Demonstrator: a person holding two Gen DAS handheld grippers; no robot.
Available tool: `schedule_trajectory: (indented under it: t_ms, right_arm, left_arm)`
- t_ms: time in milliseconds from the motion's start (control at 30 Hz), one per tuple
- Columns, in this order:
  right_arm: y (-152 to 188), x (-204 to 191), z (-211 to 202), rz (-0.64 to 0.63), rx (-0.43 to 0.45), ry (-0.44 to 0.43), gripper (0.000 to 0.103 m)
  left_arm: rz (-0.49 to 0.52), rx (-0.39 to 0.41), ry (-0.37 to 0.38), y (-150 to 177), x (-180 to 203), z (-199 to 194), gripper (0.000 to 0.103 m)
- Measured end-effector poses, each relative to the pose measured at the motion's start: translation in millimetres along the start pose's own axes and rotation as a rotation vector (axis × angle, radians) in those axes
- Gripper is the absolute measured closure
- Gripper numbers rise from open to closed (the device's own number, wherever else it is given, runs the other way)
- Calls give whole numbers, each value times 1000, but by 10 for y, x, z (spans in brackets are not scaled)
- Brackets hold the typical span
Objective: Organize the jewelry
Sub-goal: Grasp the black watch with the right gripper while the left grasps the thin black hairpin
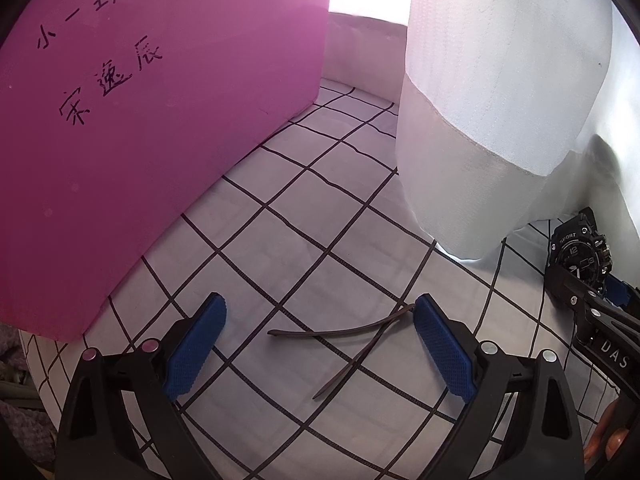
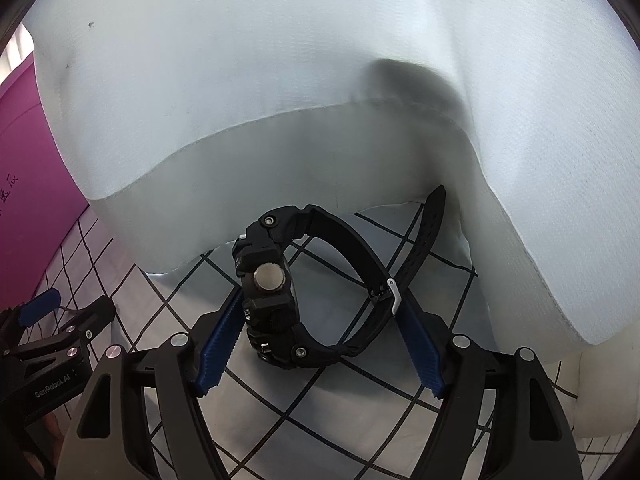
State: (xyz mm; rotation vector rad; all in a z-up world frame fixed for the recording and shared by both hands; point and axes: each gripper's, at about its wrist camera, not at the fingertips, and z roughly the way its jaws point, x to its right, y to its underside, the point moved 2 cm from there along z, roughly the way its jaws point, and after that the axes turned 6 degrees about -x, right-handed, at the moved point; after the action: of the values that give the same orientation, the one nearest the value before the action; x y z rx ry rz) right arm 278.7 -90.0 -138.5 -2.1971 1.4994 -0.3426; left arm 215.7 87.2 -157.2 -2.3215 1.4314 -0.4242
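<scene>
The right gripper (image 2: 320, 344), jaws apart, brackets a chunky watch (image 2: 272, 292): rigid case, springy strap, best pinched across the case; the left gripper (image 1: 320, 344) gapes empty

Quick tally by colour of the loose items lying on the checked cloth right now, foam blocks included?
Black: 1, the sport watch
Brown: 1, the thin strap
Pink: 1, the foam block
White: 1, the foam sheet
Total: 4
</scene>
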Motion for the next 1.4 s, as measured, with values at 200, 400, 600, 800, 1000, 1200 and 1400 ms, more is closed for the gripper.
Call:
schedule_trajectory:
  t_ms: [200,400,600,800,1000,1200,1400]
  right_arm:
    - [114,-34,-48,3,13,-8,34]
    - [207,-34,-94,9,21,-21,34]
    - [308,-27,-196,21,41,-43,38]
    - [465,-35,-300,10,35,-57,39]
    - [577,-26,-516,14,59,-63,39]
    - [657,-4,-894,19,110,-65,39]
    - [637,-51,-1364,5,165,-73,39]
  left_arm:
    - [30,26,16,79,53,-93,39]
    - [39,26,33,138,32,-122,40]
    - [23,17,46,159,-65,-183,40]
    - [53,40,58,204,-131,-329,40]
    - [67,65,80,223,-139,-486,40]
    - [85,94,115,230,-171,-762,40]
    - [122,137,141,285,-187,-1221,40]
